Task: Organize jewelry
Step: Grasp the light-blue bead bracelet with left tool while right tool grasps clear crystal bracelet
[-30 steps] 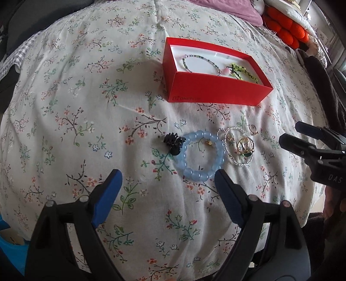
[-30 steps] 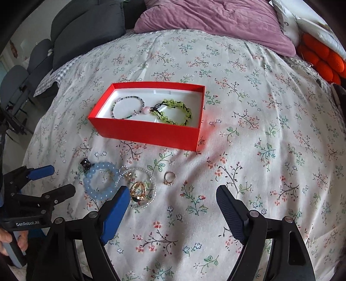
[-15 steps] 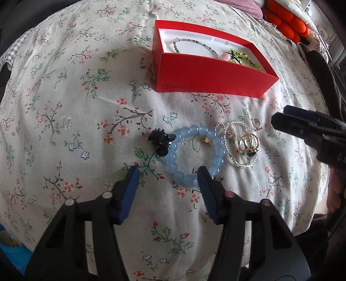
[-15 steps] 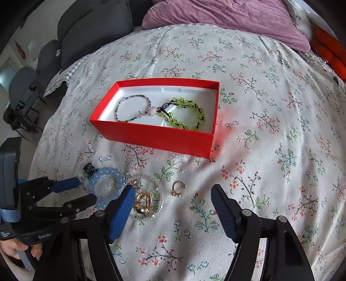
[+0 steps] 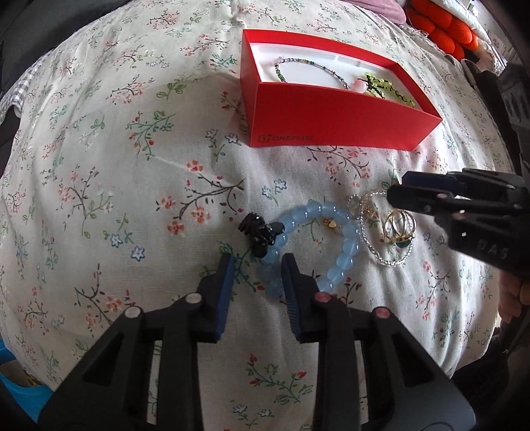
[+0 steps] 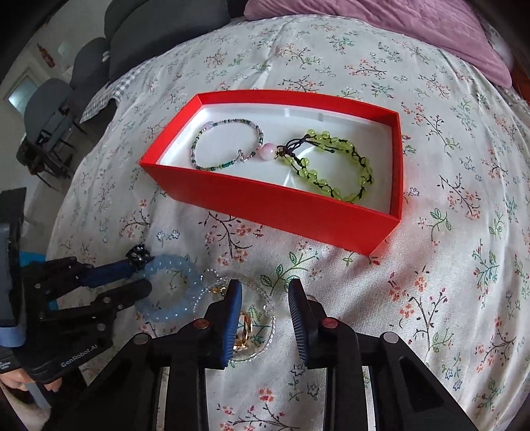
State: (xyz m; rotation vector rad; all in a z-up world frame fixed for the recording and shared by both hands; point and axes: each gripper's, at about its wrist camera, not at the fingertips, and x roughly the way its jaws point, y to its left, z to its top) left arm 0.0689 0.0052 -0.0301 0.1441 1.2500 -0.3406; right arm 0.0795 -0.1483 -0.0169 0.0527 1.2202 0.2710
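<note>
A blue bead bracelet (image 5: 347,238) lies on the floral sheet, its near-left beads between the fingers of my left gripper (image 5: 258,265). The jaws are closing and the pads stand clear of the beads. A black hair claw (image 5: 258,232) touches the bracelet. My right gripper (image 6: 265,288), jaws also closing, straddles the arc of a clear bead bracelet (image 6: 272,326) ringing some gold rings (image 6: 243,331), without pressing on them. The red box (image 6: 265,205) holds a thin beaded bracelet (image 6: 225,146) and a green bead bracelet (image 6: 334,165).
The floral sheet (image 5: 99,165) covers a rounded bed. A purple pillow (image 6: 397,26) lies behind the box and orange cushions (image 5: 440,30) at the far right. Dark chairs (image 6: 49,109) stand off the bed's left side. The two grippers are close together.
Both grippers have come down toward the jewelry and their jaws have narrowed a lot. The left now straddles the blue bracelet; the right has shifted left over the clear bracelet and rings.
</note>
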